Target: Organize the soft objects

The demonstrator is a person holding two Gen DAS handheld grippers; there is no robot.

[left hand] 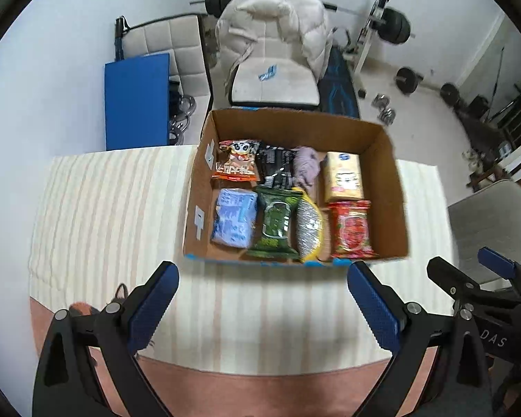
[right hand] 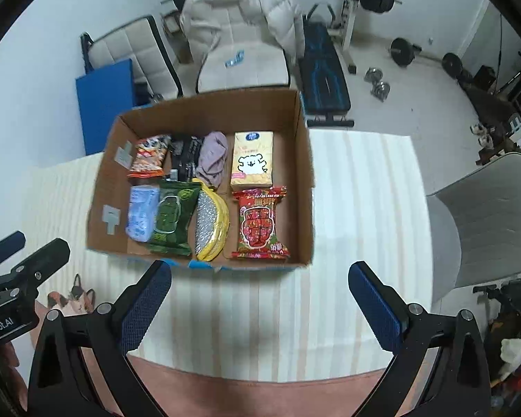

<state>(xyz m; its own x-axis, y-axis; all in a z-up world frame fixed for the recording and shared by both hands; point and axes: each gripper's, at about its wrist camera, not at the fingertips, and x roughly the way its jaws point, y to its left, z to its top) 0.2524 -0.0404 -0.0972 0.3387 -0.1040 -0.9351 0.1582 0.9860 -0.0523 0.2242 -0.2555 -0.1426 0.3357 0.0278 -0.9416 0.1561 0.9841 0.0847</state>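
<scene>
Cardboard box [left hand: 385, 173], open at the top, stands on a worktop [left hand: 114, 208] covered with a cream cloth in pale stripes. Contents lie in two rows.

Far row, left to right:
- orange snack bag [left hand: 235, 165]
- black packet [left hand: 276, 165]
- crumpled lilac cloth [left hand: 306, 168]
- yellow carton [left hand: 343, 178] with a white bear printed on its face

Near row, left to right:
- pale blue soft pack [left hand: 233, 222]
- dark green packet [left hand: 276, 224]
- silver pouch with a yellow edge [left hand: 309, 231]
- red packet [left hand: 352, 231]

The green packet overlaps the blue pack on one side and touches the silver pouch on the other. All eight items sit inside the box walls; the worktop around the box carries nothing else of the task.

Left claw [left hand: 262, 307] is above the near edge of the worktop, angled steeply downward, jaws spread wide with nothing between the blue pads. Right claw [right hand: 258, 304] is alongside in the same attitude, also spread wide and holding nothing. Each claw appears at the margin of the other's view.

Beyond the worktop: a beige chair [left hand: 274, 80] with a puffy cream jacket [left hand: 271, 14] draped over its back, a blue mat [left hand: 137, 100] upright against the wall, a weight bench [right hand: 324, 80] and barbell plates. A small furry object [right hand: 74, 300] shows at the near left corner of the worktop; possibly a soft toy, the view is too blurred to confirm.
</scene>
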